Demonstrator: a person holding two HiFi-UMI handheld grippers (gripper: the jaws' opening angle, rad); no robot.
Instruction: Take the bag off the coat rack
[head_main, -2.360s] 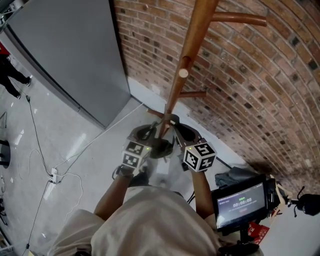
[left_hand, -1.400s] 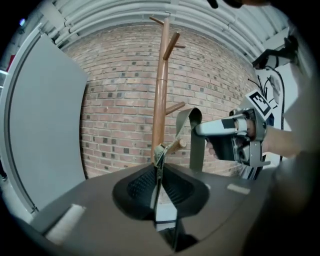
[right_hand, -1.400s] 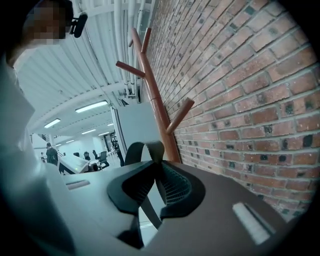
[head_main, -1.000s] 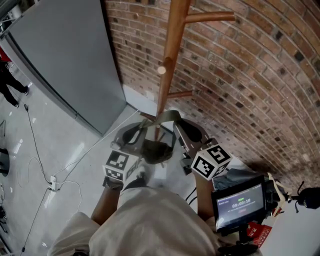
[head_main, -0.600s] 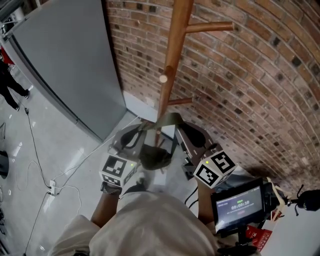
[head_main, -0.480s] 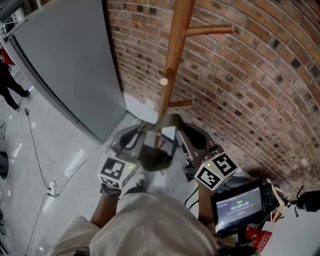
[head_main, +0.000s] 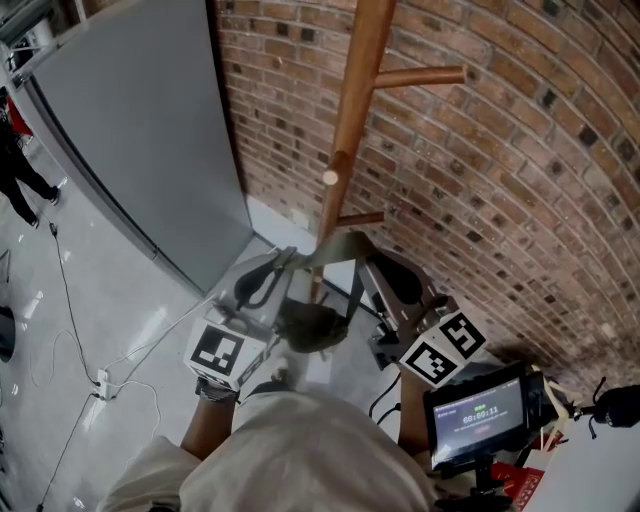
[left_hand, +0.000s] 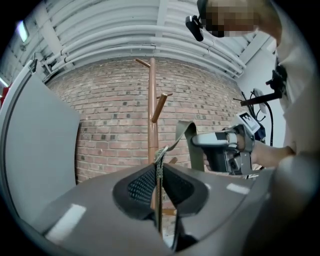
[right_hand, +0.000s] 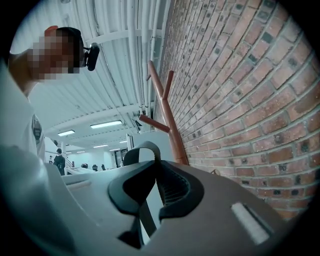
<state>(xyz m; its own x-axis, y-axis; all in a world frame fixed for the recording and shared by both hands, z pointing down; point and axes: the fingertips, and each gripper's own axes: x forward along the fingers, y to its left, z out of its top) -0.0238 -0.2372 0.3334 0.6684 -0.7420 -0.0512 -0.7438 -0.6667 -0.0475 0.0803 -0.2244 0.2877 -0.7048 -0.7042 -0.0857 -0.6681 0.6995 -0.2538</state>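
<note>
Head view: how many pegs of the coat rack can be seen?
3. A long peg juts right near the top; a middle peg points toward the camera, its pale end showing; a short peg juts right lower down. The bag's strap may hide more below.

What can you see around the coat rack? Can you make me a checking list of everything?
Surface: pale, shiny floor.
Job's things: wooden coat rack by the wall; dark bag hangs by its strap between the grippers, close to the pole; cannot tell if it is clear of the peg.
Clutter: a lit screen at lower right.
Grippers: left gripper shut on the strap; right gripper has just been closing, strap pinched between its jaws.
Cables: white cable on the floor.
Surroundings: brick wall, grey panel, a person far left.
</note>
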